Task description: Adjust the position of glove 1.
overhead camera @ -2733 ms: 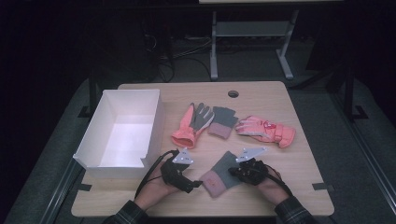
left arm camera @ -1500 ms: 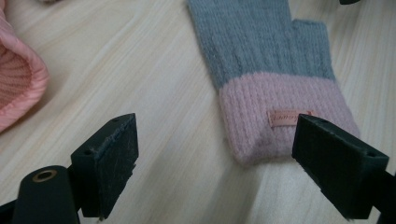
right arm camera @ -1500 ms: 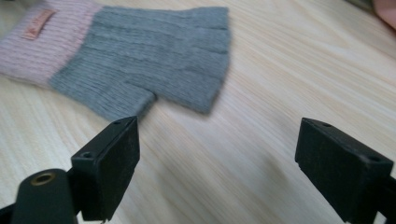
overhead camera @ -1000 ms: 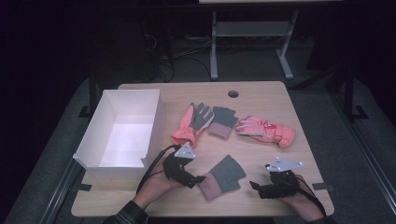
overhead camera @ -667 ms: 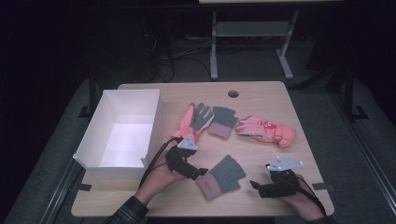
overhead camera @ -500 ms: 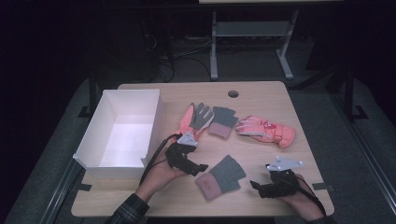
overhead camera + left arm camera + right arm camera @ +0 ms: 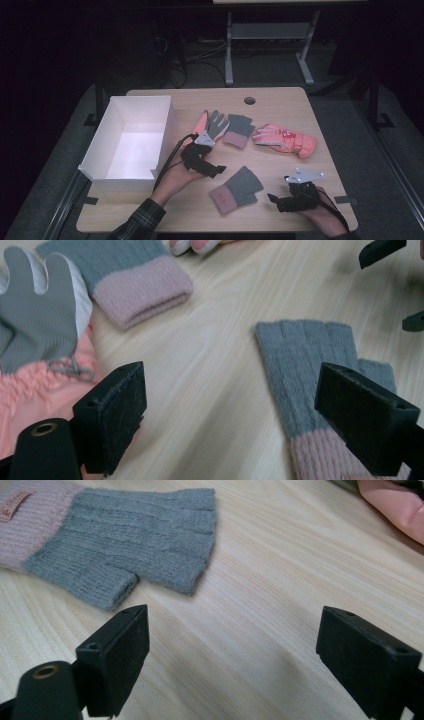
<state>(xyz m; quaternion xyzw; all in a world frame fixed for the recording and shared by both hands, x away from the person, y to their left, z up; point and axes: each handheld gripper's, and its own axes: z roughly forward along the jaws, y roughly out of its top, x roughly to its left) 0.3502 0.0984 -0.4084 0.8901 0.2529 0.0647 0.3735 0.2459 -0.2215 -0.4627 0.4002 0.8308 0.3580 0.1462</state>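
Knit glove (image 7: pixel 236 190) lies between both spread, empty grippers, cuff partly cut off.

A fingerless knit glove (image 7: pixel 236 190) lies flat on the wooden surface (image 7: pixel 280 100) near its front edge, grey over the hand and short finger stubs, with a pale pink ribbed cuff that carries a small sewn label. Its cuff points toward the person and its finger end toward the middle of the surface, slightly slanted. The thumb stub sticks out at one side. It lies apart from the other gloves, with bare wood all around it.
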